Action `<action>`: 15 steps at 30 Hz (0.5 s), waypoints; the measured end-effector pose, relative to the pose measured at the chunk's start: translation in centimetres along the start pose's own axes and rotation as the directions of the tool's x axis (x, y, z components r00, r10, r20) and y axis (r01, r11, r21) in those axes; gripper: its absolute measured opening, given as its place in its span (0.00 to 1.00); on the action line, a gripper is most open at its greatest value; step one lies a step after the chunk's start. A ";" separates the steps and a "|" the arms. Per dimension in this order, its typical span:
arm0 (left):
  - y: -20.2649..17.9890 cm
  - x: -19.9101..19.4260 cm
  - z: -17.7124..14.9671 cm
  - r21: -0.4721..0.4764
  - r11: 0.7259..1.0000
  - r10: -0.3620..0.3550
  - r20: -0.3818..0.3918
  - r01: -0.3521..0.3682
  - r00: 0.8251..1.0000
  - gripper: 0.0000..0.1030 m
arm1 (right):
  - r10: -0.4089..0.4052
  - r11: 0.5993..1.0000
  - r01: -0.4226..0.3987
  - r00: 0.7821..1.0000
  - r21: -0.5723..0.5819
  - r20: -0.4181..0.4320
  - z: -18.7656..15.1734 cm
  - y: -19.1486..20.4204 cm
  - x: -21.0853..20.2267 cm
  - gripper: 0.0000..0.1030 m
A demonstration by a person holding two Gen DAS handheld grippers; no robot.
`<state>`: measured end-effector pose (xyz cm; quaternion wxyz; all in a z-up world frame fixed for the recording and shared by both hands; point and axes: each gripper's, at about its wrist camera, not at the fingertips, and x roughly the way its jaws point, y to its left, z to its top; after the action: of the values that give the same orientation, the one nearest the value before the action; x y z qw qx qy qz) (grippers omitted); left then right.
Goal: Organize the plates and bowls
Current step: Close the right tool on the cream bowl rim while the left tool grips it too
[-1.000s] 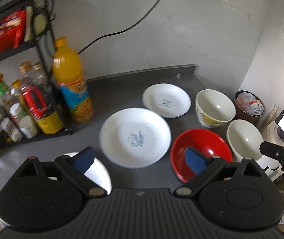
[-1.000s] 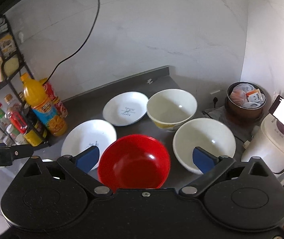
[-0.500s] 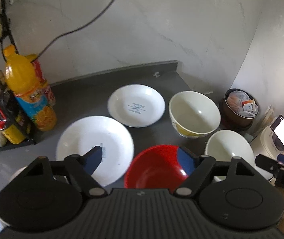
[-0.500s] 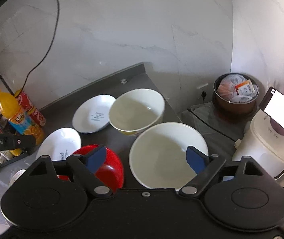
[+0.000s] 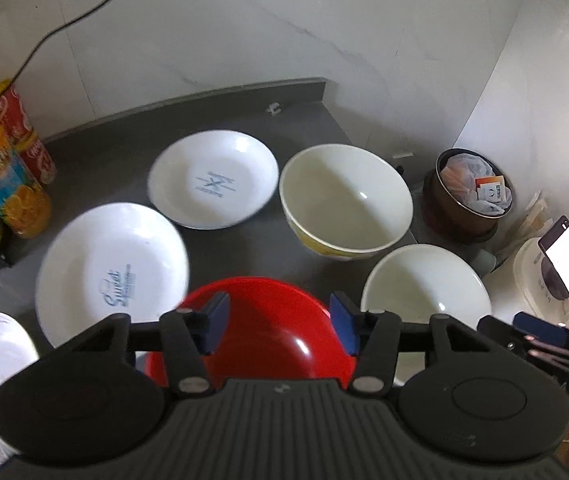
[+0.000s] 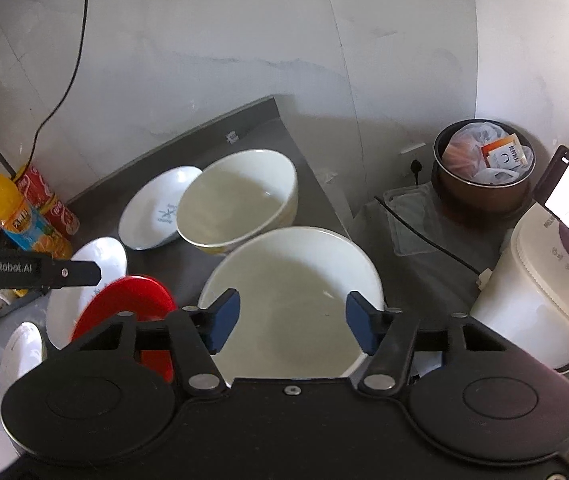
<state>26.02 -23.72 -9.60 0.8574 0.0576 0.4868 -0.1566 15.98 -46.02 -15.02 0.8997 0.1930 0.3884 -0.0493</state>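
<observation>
2 grippers, both with jaws apart and nothing between the pads. The left gripper (image 5: 280, 322) hangs right over the red bowl (image 5: 260, 332), so the bowl sits in the gap and under it, not pinched. The right gripper (image 6: 292, 322) is the same deal over the white bowl (image 6: 288, 300). Everything's on the grey counter (image 5: 124, 152): a cream bowl (image 5: 344, 204) behind those 2, a white plate with blue script (image 5: 112, 272) left of the red bowl, a second plate (image 5: 212, 184) further back. An orange juice bottle (image 5: 0, 176) stands at the far left.
</observation>
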 end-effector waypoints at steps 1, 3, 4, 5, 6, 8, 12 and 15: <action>-0.3 0.3 0.0 -0.009 1.000 -0.002 -0.008 0.002 1.000 0.50 | 0.003 1.000 -0.003 1.000 -0.007 -0.006 0.0 -0.4 0.3 0.50; -0.9 1.1 0.1 -0.025 1.000 -0.001 -0.021 0.000 1.000 0.48 | 0.008 1.000 -0.008 1.000 -0.017 -0.025 -0.2 -0.9 1.1 0.45; -1.1 1.4 0.0 -0.030 1.000 0.002 -0.030 -0.003 1.000 0.47 | 0.009 1.000 -0.010 0.999 -0.019 -0.034 -0.2 -1.2 1.4 0.42; -1.3 1.9 0.0 -0.037 0.999 -0.004 -0.040 0.002 0.999 0.44 | 0.006 1.000 -0.007 0.999 -0.020 -0.038 -0.3 -1.4 1.6 0.42; -1.6 2.3 0.0 -0.044 0.999 -0.012 -0.048 0.010 0.999 0.42 | 0.002 1.000 -0.003 0.999 -0.019 -0.041 -0.4 -1.7 1.9 0.42; -2.2 2.9 0.1 -0.041 0.999 -0.016 -0.058 0.013 0.998 0.39 | -0.009 1.000 0.008 0.999 -0.017 -0.040 -0.4 -2.1 2.1 0.42; -3.5 4.1 0.2 -0.026 0.999 -0.036 -0.068 0.034 0.997 0.35 | -0.033 0.999 0.033 0.998 -0.008 -0.044 -0.5 -3.1 2.5 0.40; -4.6 5.3 0.2 -0.012 0.999 -0.044 -0.088 0.043 0.995 0.30 | -0.044 0.999 0.045 0.997 0.000 -0.070 -0.8 -3.7 3.2 0.35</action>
<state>27.21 -29.24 -13.77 0.8317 0.0497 0.5262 -0.1702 16.80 -48.94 -18.98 0.8840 0.1866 0.4240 -0.0628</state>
